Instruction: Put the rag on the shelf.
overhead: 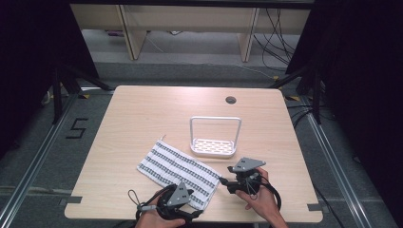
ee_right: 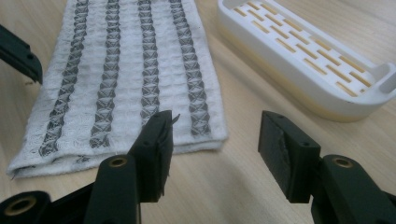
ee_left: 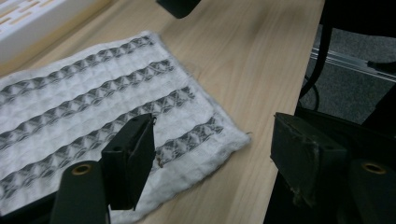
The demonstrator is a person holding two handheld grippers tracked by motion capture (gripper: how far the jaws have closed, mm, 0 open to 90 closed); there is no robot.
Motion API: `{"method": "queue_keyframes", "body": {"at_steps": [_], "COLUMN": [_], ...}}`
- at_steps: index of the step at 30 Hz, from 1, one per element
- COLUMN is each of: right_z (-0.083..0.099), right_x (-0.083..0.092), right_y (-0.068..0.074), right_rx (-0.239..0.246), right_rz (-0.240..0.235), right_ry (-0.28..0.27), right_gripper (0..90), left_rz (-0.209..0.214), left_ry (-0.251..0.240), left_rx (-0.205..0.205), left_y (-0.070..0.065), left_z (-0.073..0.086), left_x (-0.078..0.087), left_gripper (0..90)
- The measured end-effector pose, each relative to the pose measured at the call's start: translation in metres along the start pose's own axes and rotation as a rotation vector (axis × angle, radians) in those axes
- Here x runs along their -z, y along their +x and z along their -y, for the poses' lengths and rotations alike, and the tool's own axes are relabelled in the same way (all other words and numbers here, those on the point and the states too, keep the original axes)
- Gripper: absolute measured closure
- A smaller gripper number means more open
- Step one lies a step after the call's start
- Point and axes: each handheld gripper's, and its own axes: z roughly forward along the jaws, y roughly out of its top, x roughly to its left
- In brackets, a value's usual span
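Table: light wood table (overhead: 142, 114) with a dark round grommet hole (overhead: 231, 99) near the far edge.
Cloth: white towel with grey patterned stripes (overhead: 178, 167), folded flat, lying at an angle on the near half of the table; one short end points at the near edge, the other toward the table's left side.
Rack: white slotted tray with a tall loop handle (overhead: 214, 137), upright, just beyond the towel's right end, apart from it.
Left gripper: left gripper (overhead: 183, 202) at the near edge, over the towel's near corner. In its own view the jaws stand wide apart, one over the striped weave, the other past the table edge; nothing between them.
Right gripper: right gripper (overhead: 227, 183) just right of the towel's near end, held by a hand (overhead: 259, 199). Jaws wide, empty, bare wood between them; the towel's folded edge (ee_right: 205, 142) lies just ahead.
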Motion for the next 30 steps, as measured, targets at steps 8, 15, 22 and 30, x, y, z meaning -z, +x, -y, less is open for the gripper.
{"method": "queue_keyframes", "body": {"at_steps": [8, 15, 22, 30], "right_z": [-0.003, -0.005, -0.006, -0.007], "right_x": [-0.007, -0.013, -0.021, -0.032], "right_y": [0.0, -0.001, -0.001, 0.002], "right_rx": [0.014, 0.006, 0.031, 0.03], "right_rz": [-0.004, -0.01, -0.005, -0.009], "right_ry": [0.011, 0.036, 0.055, 0.102], "right_gripper": [49.0, 52.6, 55.4, 57.4], "left_rz": [0.03, 0.03, 0.035, 0.044], "left_ry": [0.026, 0.054, 0.091, 0.12], "left_rx": [-0.036, -0.079, -0.11, -0.12], "left_y": [-0.001, -0.003, -0.007, -0.005], "left_z": [-0.004, -0.003, -0.004, -0.004], "left_x": [-0.014, -0.02, -0.022, -0.024], "left_gripper": [45.6, 54.1, 57.9, 64.7]}}
